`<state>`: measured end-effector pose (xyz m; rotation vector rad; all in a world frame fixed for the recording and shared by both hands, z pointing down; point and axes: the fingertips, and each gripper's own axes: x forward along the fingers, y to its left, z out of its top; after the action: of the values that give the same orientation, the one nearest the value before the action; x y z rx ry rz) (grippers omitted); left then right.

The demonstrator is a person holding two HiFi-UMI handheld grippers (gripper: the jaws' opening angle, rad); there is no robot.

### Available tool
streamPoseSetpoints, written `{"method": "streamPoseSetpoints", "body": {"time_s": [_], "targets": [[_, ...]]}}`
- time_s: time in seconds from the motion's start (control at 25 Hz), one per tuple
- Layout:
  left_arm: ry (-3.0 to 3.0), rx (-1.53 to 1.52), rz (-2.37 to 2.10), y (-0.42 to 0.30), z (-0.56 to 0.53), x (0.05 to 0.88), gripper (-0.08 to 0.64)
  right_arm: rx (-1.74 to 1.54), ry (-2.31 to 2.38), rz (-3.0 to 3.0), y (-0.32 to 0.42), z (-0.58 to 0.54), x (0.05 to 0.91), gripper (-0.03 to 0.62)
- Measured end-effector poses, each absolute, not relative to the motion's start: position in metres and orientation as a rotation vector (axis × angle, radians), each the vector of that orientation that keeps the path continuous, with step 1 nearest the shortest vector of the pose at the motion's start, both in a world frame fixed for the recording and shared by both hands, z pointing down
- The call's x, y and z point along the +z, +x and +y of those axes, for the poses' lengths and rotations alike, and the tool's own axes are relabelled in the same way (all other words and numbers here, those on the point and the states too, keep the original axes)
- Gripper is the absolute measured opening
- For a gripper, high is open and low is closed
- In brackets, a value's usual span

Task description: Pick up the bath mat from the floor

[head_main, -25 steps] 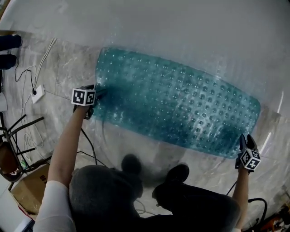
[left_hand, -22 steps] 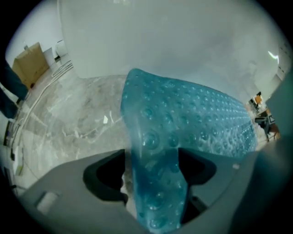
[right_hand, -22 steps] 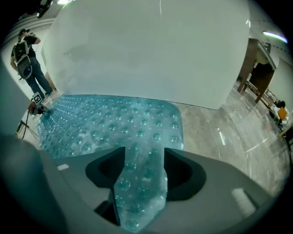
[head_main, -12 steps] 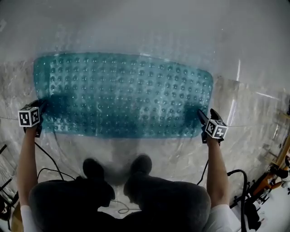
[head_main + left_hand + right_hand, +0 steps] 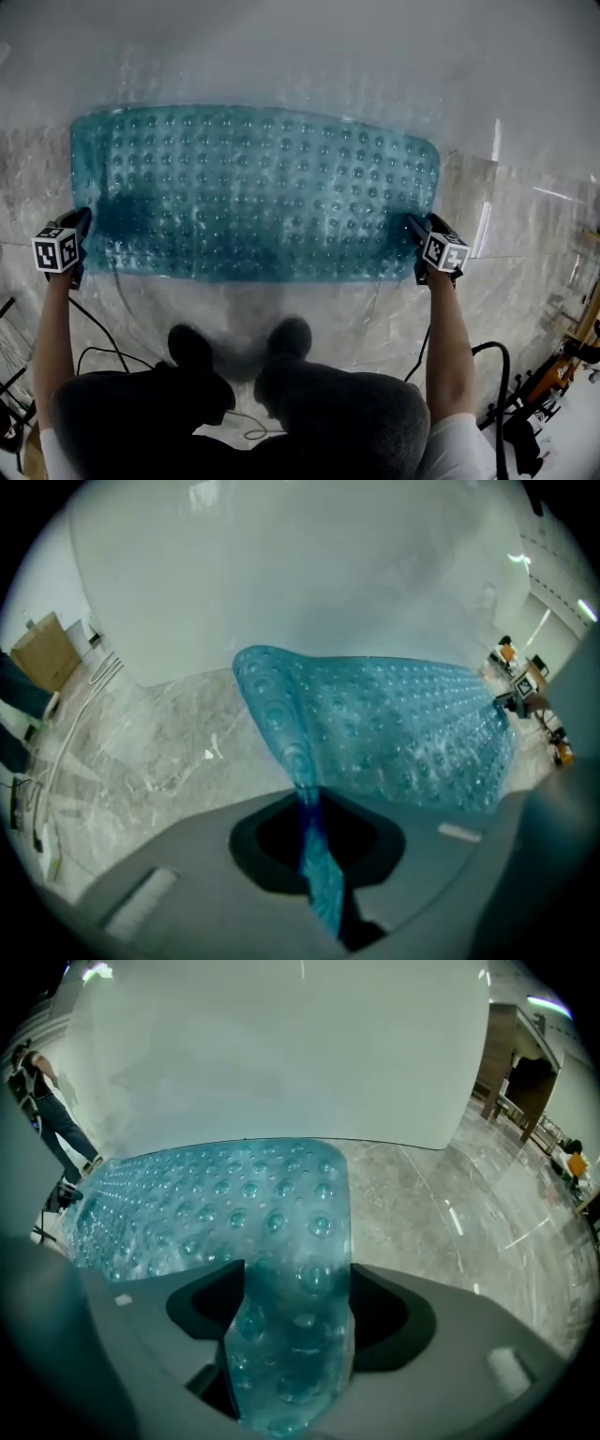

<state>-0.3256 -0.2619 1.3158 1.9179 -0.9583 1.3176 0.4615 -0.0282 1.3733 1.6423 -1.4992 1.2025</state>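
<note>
Your left tool (image 5: pixel 82 221) had clamped the mat (image 5: pixel 253 187), while your right tool (image 5: pixel 413 226), just opened wide, straddled its corner ungripped; the lift remained.

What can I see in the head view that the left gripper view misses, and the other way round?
Only the head view: the person's shoes and legs. Only the left gripper view: the left gripper's jaws, which have just closed, pinching the bath mat's edge, plus a cardboard box. Both: that teal mat and the marble floor.
</note>
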Motion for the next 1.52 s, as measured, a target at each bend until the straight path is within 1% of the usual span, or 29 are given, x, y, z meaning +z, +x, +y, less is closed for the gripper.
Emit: {"method": "streamPoseSetpoints", "body": {"time_s": [0.12,0.32,0.68,0.96,1.12,1.32,1.52], "targets": [[1.917,1.305,-0.954,-0.325,-0.26,1.313,0.017,1.215,1.632,-1.499,0.457,-0.026,1.375,0.303],[1.917,1.279,-0.949,-0.324,-0.26,1.314,0.015,1.224,1.55,-1.527,0.438,-0.032,1.368,0.176],[1.938,1.277,-0.936,-0.324,-0.258,1.314,0.015,1.222,1.497,-1.56,0.42,-0.03,1.349,0.064],[1.94,1.19,-0.937,-0.303,-0.247,1.257,0.015,1.241,1.523,-1.602,0.391,-0.035,1.286,0.05],[1.966,1.212,-0.936,-0.283,-0.234,1.211,0.014,1.286,1.517,-1.622,0.378,-0.034,1.239,0.043],[2.026,1.176,-0.922,-0.268,-0.227,1.128,0.015,1.237,1.534,-1.671,0.342,-0.046,1.152,0.041],[2.075,1.153,-0.837,-0.226,-0.205,1.031,0.014,1.238,1.483,-1.731,0.305,-0.048,1.056,0.04]]}}
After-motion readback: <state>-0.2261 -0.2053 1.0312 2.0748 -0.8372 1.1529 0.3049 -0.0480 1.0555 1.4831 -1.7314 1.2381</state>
